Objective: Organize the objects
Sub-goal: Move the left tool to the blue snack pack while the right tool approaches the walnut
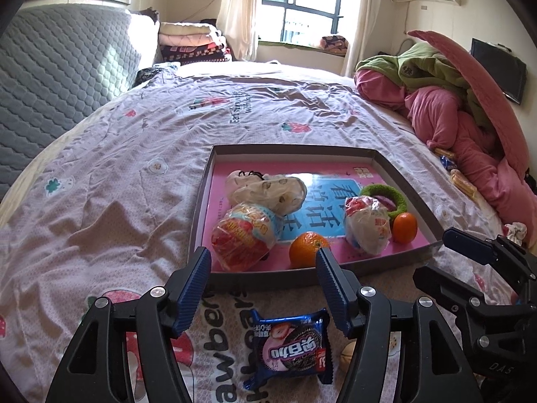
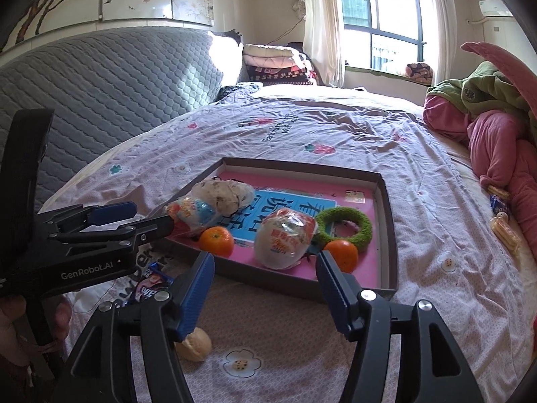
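Sunlit bed: the Oreo packet lies on the sheet before the box lid, under the open, empty left claw. Light, crinkly, slippery; cookies crush, so pinching its flat faces looks safest. Right claw open, empty.

Daylight is admitted through the far window, where the panes are blown out to white. A bright glare patch is cast on the grey quilted headboard at far left. Soft shadows are thrown in the bedsheet folds. Focus is held sharp throughout. Strong fisheye curvature is seen, and the corners are vignetted black.
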